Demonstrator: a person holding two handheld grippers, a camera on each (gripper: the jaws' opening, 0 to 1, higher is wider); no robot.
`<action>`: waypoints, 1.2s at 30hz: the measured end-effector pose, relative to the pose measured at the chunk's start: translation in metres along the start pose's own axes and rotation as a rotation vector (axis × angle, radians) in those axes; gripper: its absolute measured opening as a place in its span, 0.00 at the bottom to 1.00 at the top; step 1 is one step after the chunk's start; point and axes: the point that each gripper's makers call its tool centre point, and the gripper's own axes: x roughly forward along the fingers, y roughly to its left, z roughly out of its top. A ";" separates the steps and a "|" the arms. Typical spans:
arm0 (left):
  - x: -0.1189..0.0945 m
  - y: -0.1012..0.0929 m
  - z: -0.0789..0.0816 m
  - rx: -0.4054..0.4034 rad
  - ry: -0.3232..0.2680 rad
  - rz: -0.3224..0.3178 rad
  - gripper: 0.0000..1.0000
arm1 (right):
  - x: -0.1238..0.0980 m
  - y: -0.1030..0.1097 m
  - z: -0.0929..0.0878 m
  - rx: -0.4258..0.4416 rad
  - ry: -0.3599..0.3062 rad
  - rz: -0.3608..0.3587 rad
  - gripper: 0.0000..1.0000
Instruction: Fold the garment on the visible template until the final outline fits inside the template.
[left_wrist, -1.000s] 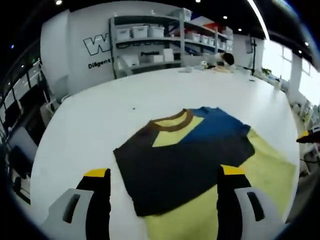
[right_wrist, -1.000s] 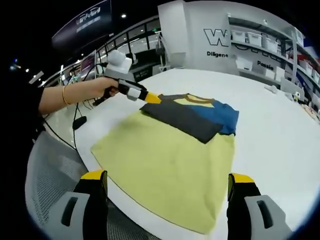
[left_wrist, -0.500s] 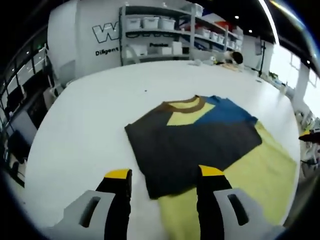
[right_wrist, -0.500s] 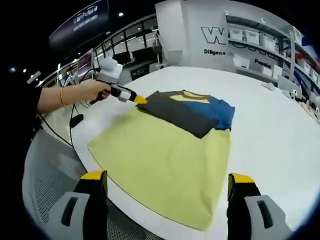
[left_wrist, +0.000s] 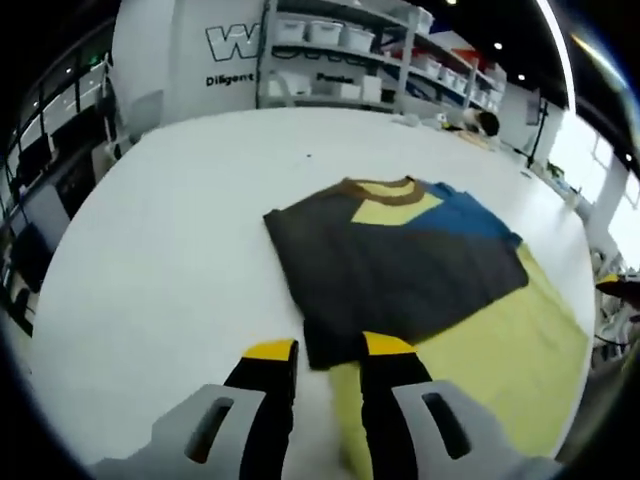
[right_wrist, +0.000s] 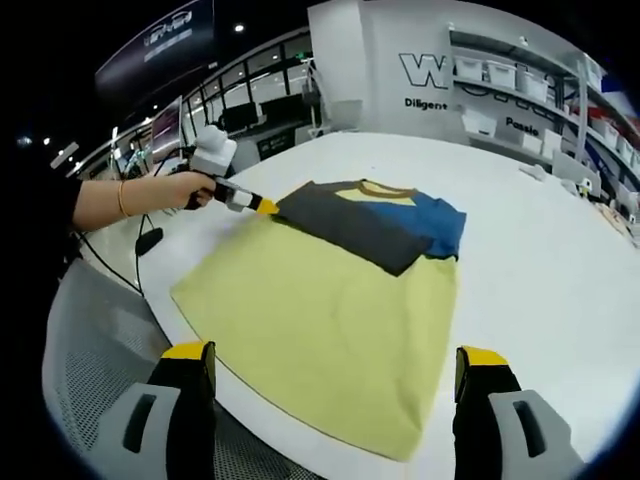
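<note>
A shirt with a brown collar (left_wrist: 380, 188) lies flat on the white table (left_wrist: 160, 250). A dark grey panel (left_wrist: 400, 270) and a blue one (left_wrist: 470, 220) are folded across its top. Yellow-green cloth (left_wrist: 500, 350) spreads from under them to the table's near edge; I cannot tell whether it is the shirt's body or a mat. My left gripper (left_wrist: 328, 350) has its jaws drawn close around the grey panel's near corner, a narrow gap still showing. In the right gripper view it (right_wrist: 262, 207) touches the grey panel (right_wrist: 350, 222). My right gripper (right_wrist: 335, 360) stands wide open above the yellow-green cloth (right_wrist: 320, 320).
A hand (right_wrist: 165, 190) holds the left gripper. Shelves with white bins (left_wrist: 340, 40) stand beyond the table. A grey mesh chair (right_wrist: 90, 350) and cables (right_wrist: 150, 240) sit off the table's near left edge. Bare white tabletop (right_wrist: 560, 250) surrounds the shirt.
The left gripper's jaws have narrowed a lot and moved in on the grey panel's near corner. The right gripper stays wide open, barely moved.
</note>
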 end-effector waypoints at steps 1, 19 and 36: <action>0.000 0.000 -0.001 -0.007 0.001 -0.004 0.19 | 0.000 -0.001 -0.001 -0.001 0.003 -0.002 0.98; -0.003 0.002 0.001 0.044 -0.008 0.059 0.03 | 0.000 0.000 -0.008 0.002 0.022 -0.004 0.98; -0.008 0.039 0.003 0.128 0.046 0.110 0.04 | 0.003 -0.002 -0.015 0.024 0.040 -0.005 0.97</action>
